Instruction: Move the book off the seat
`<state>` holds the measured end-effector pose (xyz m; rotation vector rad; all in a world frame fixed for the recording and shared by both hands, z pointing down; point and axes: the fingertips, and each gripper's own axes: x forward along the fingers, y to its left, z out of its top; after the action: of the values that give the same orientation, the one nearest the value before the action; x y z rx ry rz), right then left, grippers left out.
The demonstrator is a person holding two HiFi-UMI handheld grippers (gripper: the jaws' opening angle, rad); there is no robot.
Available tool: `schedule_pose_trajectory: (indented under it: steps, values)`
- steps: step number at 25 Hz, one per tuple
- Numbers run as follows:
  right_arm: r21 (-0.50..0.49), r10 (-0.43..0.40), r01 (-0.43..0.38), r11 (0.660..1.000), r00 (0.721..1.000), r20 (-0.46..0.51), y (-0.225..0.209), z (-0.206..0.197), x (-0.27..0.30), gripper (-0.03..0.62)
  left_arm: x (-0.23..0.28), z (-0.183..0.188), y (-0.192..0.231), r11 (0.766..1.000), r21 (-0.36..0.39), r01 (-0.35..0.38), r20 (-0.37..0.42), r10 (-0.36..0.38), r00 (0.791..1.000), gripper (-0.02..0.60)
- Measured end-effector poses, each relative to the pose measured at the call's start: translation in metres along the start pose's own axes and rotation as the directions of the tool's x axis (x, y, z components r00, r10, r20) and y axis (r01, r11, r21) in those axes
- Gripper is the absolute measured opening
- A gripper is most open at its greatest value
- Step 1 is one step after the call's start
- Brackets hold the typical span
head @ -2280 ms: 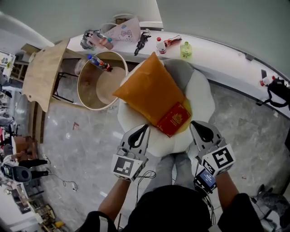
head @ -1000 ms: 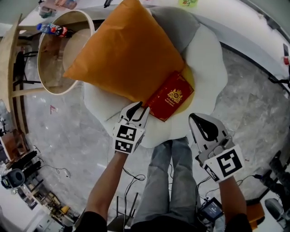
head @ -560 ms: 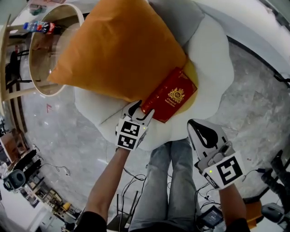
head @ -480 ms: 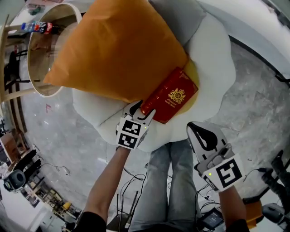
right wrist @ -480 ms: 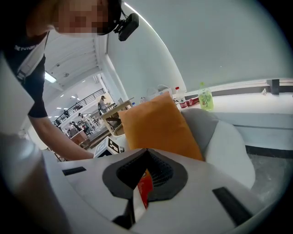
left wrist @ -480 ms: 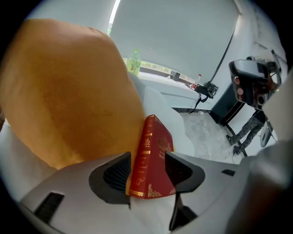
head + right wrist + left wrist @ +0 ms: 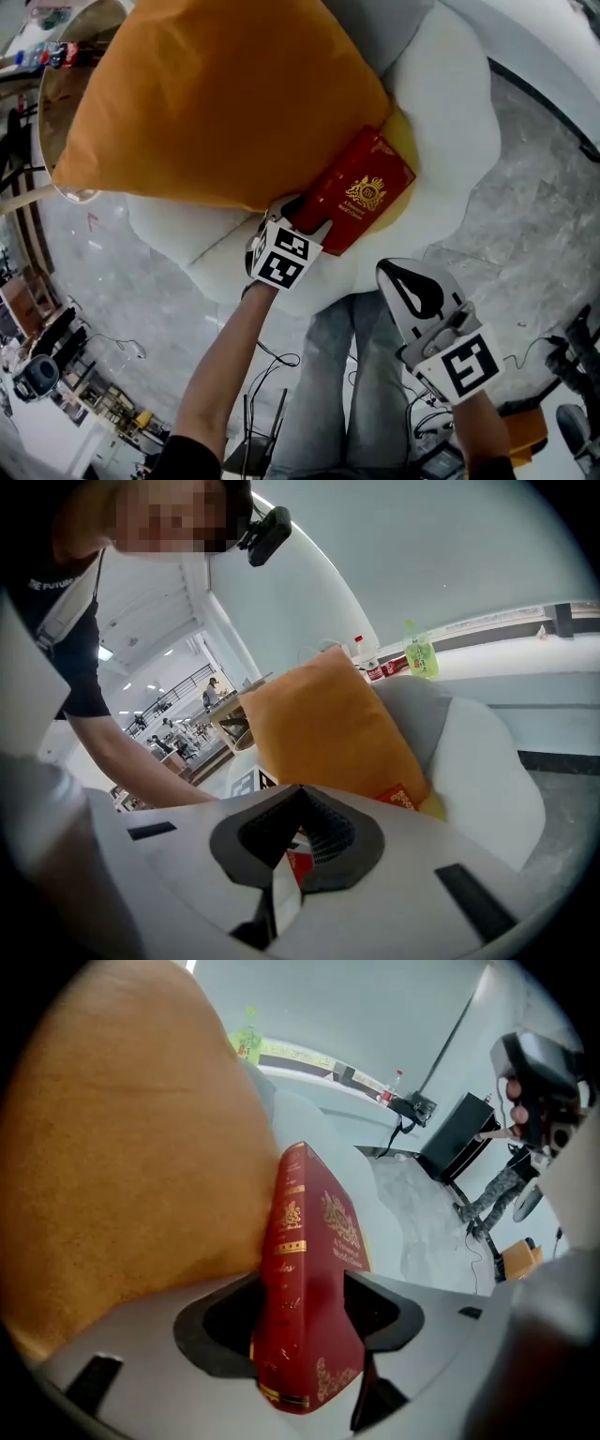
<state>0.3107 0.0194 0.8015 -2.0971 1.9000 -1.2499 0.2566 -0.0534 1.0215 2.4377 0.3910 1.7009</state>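
Book is lying on the white seat, front cover with the gold crest facing up. In the head view its long axis is running diagonally, from lower left by your left gripper toward upper right. The spine side is pressing along the orange cushion. The opposite long edge is sitting free over a yellow patch and bare white seat.

Your left gripper is pointing steeply down and straddling the book's near corner. Its jaws have just been opening and are standing fairly wide. The spine is running between them, with one jaw on the cushion side and one on the cover side. No squeeze is showing.

Your right gripper is hovering above your legs, apart from the seat and the book. Its jaws are narrow, tips together, carrying nothing.

The book's near end is lying close to the seat's front rim. Grey marbled floor is opening out beyond the rim to the right. The cushion is closing off the left and far sides.
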Motion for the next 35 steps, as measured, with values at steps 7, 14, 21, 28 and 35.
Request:
schedule_pose_trajectory:
  steps: [7, 14, 21, 28, 35]
  values:
    - [0.025, -0.017, 0.017, 1.000, 1.000, 0.004, -0.011, -0.001, -0.004, 0.012, 0.016, 0.000, 0.006, 1.000, -0.009, -0.027, -0.017, 0.026, 1.000, 0.291]
    - [0.043, -0.001, 0.003, 0.999, 1.000, -0.031, -0.006, 0.001, 0.005, 0.012, 0.001, 0.010, 0.007, 0.993, -0.099, 0.072, -0.015, -0.074, 0.997, 0.298]
    - [0.031, -0.037, 0.036, 0.999, 0.998, 0.045, -0.022, 0.017, -0.017, 0.012, -0.008, 0.008, -0.063, 0.994, 0.051, 0.096, -0.089, -0.092, 0.992, 0.343]
    - [0.045, -0.038, 0.038, 0.998, 0.999, -0.003, -0.032, 0.001, -0.032, 0.012, 0.023, -0.002, -0.067, 0.994, 0.002, 0.109, -0.149, -0.107, 0.983, 0.275]
    - [0.036, -0.058, 0.058, 0.998, 0.998, 0.013, -0.035, 0.004, -0.034, 0.012, 0.041, -0.013, -0.080, 0.989, 0.034, 0.144, -0.201, -0.134, 0.970, 0.272]
